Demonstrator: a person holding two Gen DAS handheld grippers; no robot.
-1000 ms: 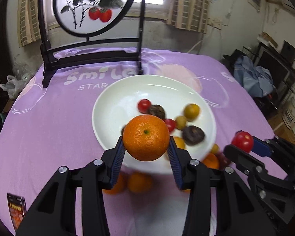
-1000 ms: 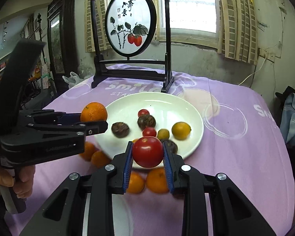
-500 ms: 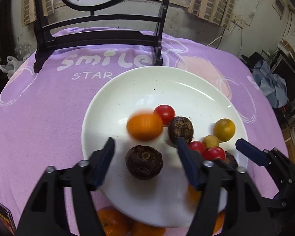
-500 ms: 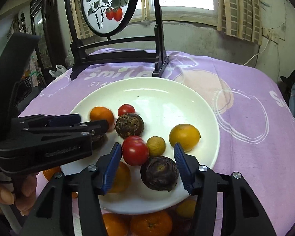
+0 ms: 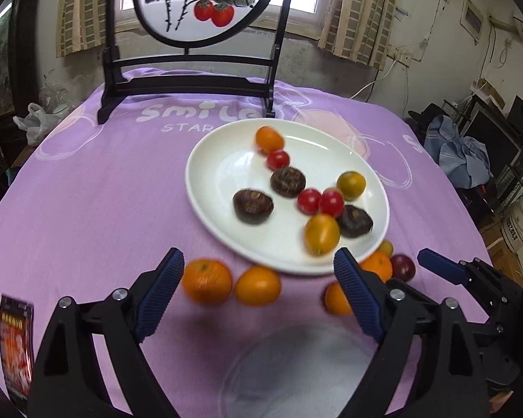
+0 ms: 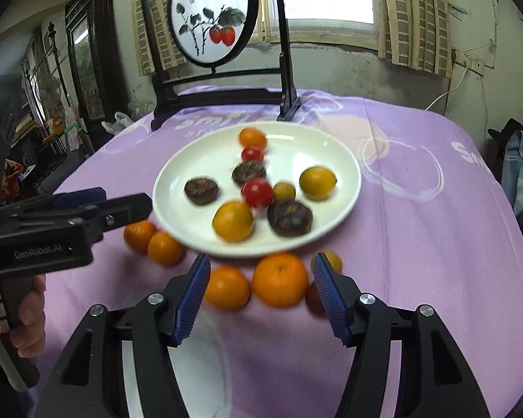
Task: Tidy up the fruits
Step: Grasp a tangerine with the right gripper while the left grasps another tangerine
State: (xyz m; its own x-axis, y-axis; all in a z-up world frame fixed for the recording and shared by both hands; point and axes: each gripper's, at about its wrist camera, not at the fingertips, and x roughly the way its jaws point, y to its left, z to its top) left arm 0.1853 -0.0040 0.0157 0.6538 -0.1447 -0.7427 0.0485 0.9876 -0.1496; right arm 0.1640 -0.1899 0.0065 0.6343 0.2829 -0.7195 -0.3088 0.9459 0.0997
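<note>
A white plate [image 5: 209,174] [image 6: 345,160] holds several fruits: the orange [image 5: 269,138] [image 6: 252,137] near its far rim, red tomatoes [image 5: 320,202] [image 6: 257,192], dark brown fruits [image 5: 252,206] [image 6: 201,191] and yellow ones [image 5: 321,234] [image 6: 232,220]. Loose oranges [image 5: 206,281] [image 6: 279,279] lie on the purple cloth at the plate's near edge. My left gripper [image 5: 258,296] is open and empty over them. My right gripper [image 6: 261,291] is open and empty above two oranges. It also shows in the left wrist view [image 5: 442,271].
A black-framed round painted screen [image 5: 205,3] [image 6: 212,17] stands at the table's far side. A small printed packet [image 5: 15,345] lies at the near left. A dark red fruit [image 5: 402,266] lies right of the plate. Clothes and boxes sit beyond the right edge.
Both grippers opened and dropped their fruit: the orange and the red tomato now lie in the plate. Both grippers have pulled back toward the near edge.
</note>
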